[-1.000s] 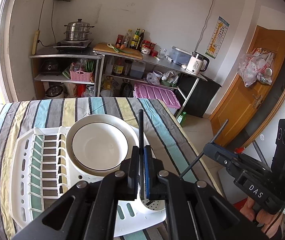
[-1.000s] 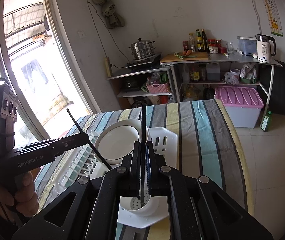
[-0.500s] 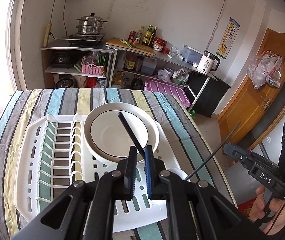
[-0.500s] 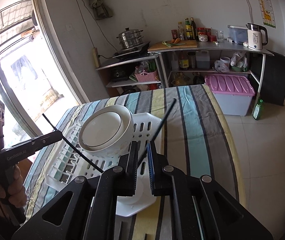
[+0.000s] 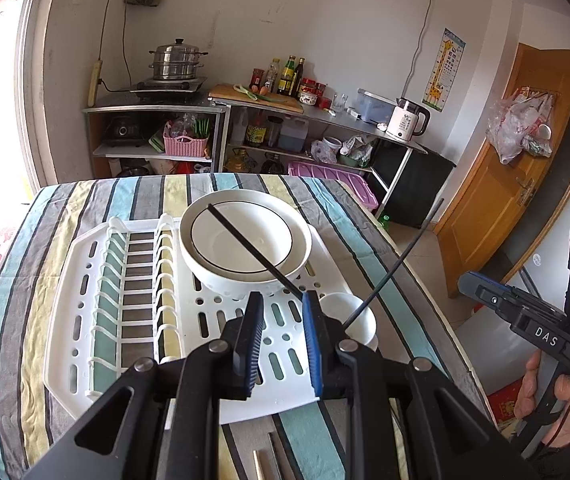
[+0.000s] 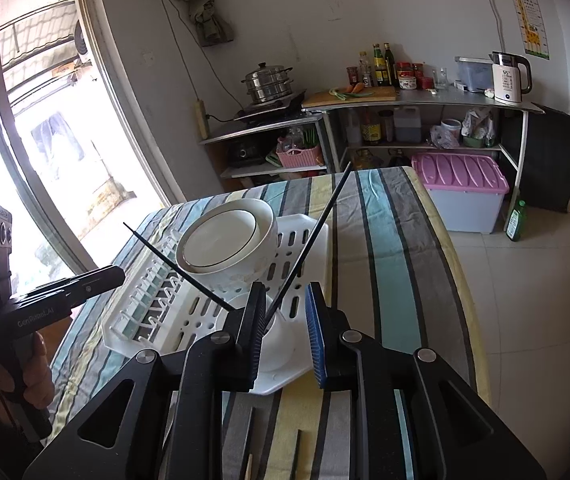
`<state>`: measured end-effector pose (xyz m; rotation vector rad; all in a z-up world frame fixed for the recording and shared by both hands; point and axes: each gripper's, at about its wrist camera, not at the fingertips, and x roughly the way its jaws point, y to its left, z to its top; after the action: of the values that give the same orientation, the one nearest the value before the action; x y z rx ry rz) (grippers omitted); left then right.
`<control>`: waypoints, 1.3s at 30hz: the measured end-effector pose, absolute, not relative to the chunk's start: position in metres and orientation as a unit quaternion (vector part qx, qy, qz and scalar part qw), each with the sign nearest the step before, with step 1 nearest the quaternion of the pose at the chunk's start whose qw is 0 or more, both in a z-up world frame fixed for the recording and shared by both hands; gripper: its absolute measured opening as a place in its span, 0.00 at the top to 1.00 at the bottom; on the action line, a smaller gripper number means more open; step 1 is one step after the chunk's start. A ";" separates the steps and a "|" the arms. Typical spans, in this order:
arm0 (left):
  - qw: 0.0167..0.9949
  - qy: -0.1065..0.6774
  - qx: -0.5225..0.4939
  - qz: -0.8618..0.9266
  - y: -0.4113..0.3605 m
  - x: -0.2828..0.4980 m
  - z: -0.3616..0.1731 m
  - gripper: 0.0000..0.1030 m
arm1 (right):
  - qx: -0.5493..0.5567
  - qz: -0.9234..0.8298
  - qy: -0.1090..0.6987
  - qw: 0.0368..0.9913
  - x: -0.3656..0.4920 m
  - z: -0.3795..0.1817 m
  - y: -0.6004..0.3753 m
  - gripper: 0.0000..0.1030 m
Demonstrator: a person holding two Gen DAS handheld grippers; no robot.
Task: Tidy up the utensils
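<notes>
Two black chopsticks stand in the white utensil cup (image 5: 349, 318) at the near right corner of the white dish rack (image 5: 85, 280). One chopstick (image 5: 253, 254) leans left over the bowl, the other chopstick (image 5: 397, 260) leans right. My left gripper (image 5: 283, 320) is open and empty, just before the cup. In the right wrist view my right gripper (image 6: 285, 312) is open and empty over the cup (image 6: 281, 340), with one chopstick (image 6: 309, 240) leaning up and one chopstick (image 6: 177, 266) leaning left.
A white bowl (image 5: 245, 244) with a black rim line sits in the rack on the striped tablecloth (image 5: 17, 280). More utensils (image 5: 269, 460) lie on the cloth near the front edge. Kitchen shelves stand behind; the table's right edge drops to the floor.
Both grippers were shut on a chopstick each over the cup. They have opened and drawn back, and the chopsticks now lean freely in the cup.
</notes>
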<state>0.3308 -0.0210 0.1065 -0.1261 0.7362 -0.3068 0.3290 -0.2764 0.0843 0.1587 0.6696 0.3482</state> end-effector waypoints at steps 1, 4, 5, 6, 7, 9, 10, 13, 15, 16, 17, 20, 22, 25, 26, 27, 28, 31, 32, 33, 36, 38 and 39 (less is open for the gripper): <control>0.922 0.352 -0.056 -0.148 -0.020 0.321 0.108 0.80 | 0.078 0.174 0.323 0.927 0.321 0.084 -0.276 0.80; 0.929 0.335 -0.048 -0.150 -0.015 0.292 0.110 0.80 | 0.075 0.188 0.313 0.928 0.293 0.084 -0.271 0.80; 0.932 0.329 -0.045 -0.147 -0.013 0.282 0.109 0.80 | 0.071 0.193 0.308 0.929 0.283 0.083 -0.269 0.80; 0.934 0.323 -0.043 -0.146 -0.010 0.270 0.108 0.80 | 0.067 0.195 0.305 0.930 0.273 0.081 -0.267 0.80; 0.935 0.319 -0.042 -0.147 -0.008 0.260 0.106 0.80 | 0.063 0.197 0.301 0.931 0.264 0.080 -0.265 0.80; 0.936 0.317 -0.038 -0.147 -0.006 0.240 0.100 0.80 | 0.063 0.205 0.298 0.930 0.247 0.076 -0.262 0.80; 0.937 0.315 -0.037 -0.148 -0.004 0.231 0.097 0.80 | 0.063 0.209 0.297 0.930 0.239 0.074 -0.262 0.79; 0.939 0.310 -0.038 -0.146 0.001 0.202 0.087 0.80 | 0.057 0.215 0.292 0.930 0.217 0.067 -0.259 0.80; 0.939 0.309 -0.038 -0.143 0.004 0.187 0.080 0.80 | 0.055 0.216 0.294 0.929 0.205 0.062 -0.258 0.80; 0.940 0.309 -0.038 -0.139 0.005 0.180 0.076 0.80 | 0.055 0.217 0.295 0.929 0.200 0.059 -0.258 0.80; 0.941 0.308 -0.039 -0.137 0.007 0.173 0.073 0.80 | 0.055 0.218 0.295 0.929 0.195 0.056 -0.257 0.80; 0.942 0.308 -0.047 -0.127 0.014 0.152 0.060 0.80 | 0.056 0.221 0.297 0.927 0.178 0.045 -0.255 0.80; 0.941 0.311 -0.052 -0.121 0.016 0.141 0.052 0.80 | 0.050 0.222 0.301 0.926 0.168 0.037 -0.253 0.80; 0.940 0.317 -0.051 -0.115 0.017 0.127 0.042 0.80 | 0.045 0.223 0.311 0.923 0.158 0.026 -0.250 0.80; 0.940 0.318 -0.049 -0.114 0.017 0.125 0.040 0.80 | 0.046 0.224 0.314 0.921 0.155 0.022 -0.250 0.80; 0.939 0.320 -0.049 -0.113 0.017 0.122 0.038 0.80 | 0.045 0.224 0.317 0.920 0.154 0.020 -0.249 0.80; 0.939 0.322 -0.049 -0.115 0.018 0.121 0.037 0.80 | 0.044 0.224 0.319 0.920 0.151 0.018 -0.249 0.80; 0.937 0.326 -0.045 -0.113 0.017 0.121 0.034 0.80 | 0.040 0.221 0.323 0.919 0.152 0.014 -0.248 0.80; 0.937 0.327 -0.043 -0.111 0.016 0.122 0.033 0.80 | 0.040 0.221 0.324 0.919 0.153 0.013 -0.248 0.80; 0.937 0.329 -0.043 -0.110 0.015 0.122 0.031 0.80 | 0.042 0.221 0.326 0.918 0.153 0.012 -0.247 0.80; 0.934 0.337 -0.044 -0.108 0.015 0.127 0.027 0.80 | 0.039 0.220 0.331 0.917 0.156 0.009 -0.245 0.80; 0.933 0.342 -0.044 -0.103 0.015 0.131 0.025 0.80 | 0.038 0.221 0.334 0.916 0.159 0.007 -0.243 0.80; 0.932 0.346 -0.043 -0.101 0.015 0.134 0.023 0.80 | 0.035 0.219 0.337 0.915 0.162 0.006 -0.242 0.80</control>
<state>0.1336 0.0151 0.0233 -0.0889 0.7078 -0.2064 0.1625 -0.2416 0.0058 0.0728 0.6929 0.4512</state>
